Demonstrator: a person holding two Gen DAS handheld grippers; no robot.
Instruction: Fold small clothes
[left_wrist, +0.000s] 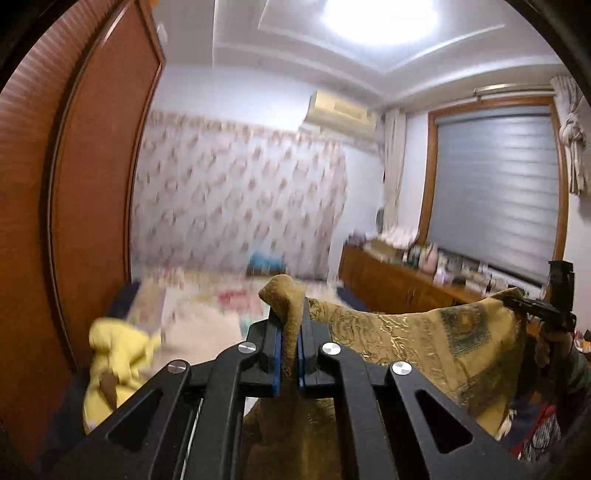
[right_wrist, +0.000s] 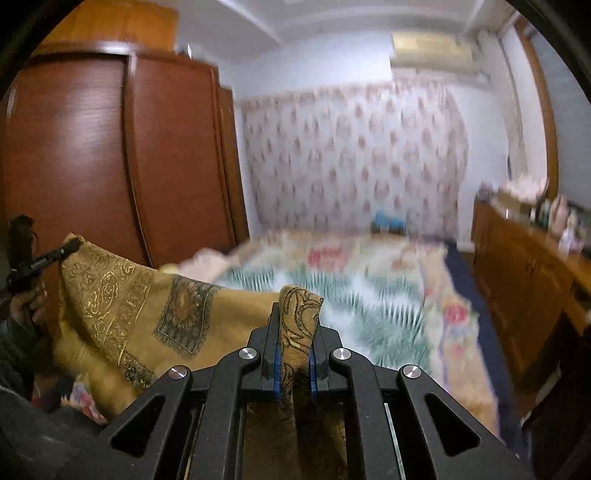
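Two claws, one cloth stretched between them above the bed.
Left claw (left_wrist: 290, 325) clamps one cloth (left_wrist: 413, 336) corner at lower centre; right claw (right_wrist: 295, 328) clamps the other. One bed (right_wrist: 369, 280) mid-frame, one yellow garment (left_wrist: 118, 354) lower left, one wardrobe (right_wrist: 110, 155) upper left.

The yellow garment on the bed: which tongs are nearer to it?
Left. The left tongs, clamped on the patterned cloth, have the yellow garment just beside them; the right tongs hold the cloth's far end.
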